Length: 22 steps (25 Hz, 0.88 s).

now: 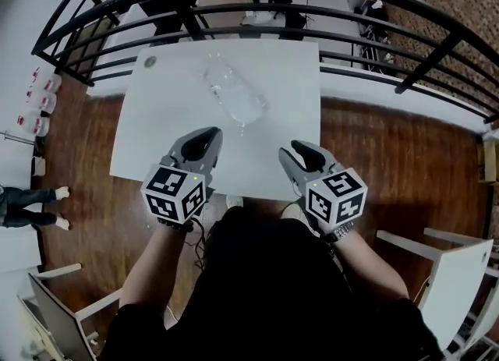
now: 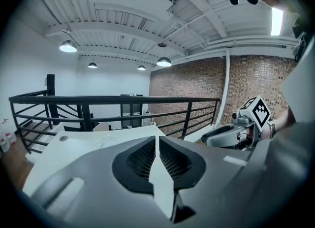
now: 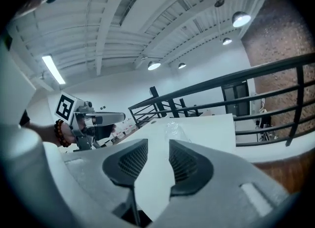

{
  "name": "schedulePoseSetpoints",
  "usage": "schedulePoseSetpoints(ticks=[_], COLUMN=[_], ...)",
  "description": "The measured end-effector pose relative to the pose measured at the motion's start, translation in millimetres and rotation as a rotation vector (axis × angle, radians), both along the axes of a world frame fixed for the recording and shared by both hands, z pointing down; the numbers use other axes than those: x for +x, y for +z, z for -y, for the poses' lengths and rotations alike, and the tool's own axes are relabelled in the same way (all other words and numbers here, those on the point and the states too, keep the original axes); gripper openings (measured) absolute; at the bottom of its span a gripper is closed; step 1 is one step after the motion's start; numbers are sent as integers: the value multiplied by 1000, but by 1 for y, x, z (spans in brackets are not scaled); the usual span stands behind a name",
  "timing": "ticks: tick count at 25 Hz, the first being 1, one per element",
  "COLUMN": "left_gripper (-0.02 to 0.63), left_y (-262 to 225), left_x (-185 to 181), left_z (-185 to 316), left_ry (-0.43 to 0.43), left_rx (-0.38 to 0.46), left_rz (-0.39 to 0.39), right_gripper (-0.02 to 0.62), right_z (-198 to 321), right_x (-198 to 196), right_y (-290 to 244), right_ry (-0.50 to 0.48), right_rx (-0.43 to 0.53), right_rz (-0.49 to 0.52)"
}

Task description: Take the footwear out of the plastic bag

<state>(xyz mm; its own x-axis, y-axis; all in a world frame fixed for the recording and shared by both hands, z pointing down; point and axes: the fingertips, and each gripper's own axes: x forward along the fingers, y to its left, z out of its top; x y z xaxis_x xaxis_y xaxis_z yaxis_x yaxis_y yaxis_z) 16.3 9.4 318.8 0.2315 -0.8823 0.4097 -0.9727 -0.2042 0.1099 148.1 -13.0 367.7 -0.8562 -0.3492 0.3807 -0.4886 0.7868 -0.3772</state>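
Note:
A clear plastic bag (image 1: 234, 96) lies crumpled on the far middle of the white table (image 1: 156, 141); what it holds is too pale to make out. My left gripper (image 1: 210, 133) hovers over the table's near part, short of the bag, its jaws only a thin slit apart with nothing between them (image 2: 156, 141). To its right, my right gripper (image 1: 296, 149) is held at the same depth, open and empty (image 3: 158, 146). The bag (image 3: 175, 129) shows beyond the right gripper's fingertips. Neither gripper touches it.
A black metal railing (image 1: 312, 16) curves round the table's far side, with a drop beyond. A small round mark (image 1: 150, 61) sits at the table's far left corner. White furniture (image 1: 460, 274) stands at the right; a person's legs (image 1: 31, 203) show at the left edge.

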Motion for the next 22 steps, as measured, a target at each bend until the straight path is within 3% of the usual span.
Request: schedulePoseSetpoints(ticks=[6,16,22], left_gripper=[78,109,115], left_y=[9,31,72], left_x=[-38,-152,-213], left_z=[33,125,184], left_ry=[11,108,128], left_rx=[-25,-107,-176], left_rz=[5,4,-6], right_gripper=[149,186,196], right_z=[23,78,96], right_x=[-29,-96,-126], right_y=[30,84,122], right_ry=[8,220,326], right_rx=[-126,-403,-524], right_rz=[0,-31,-68])
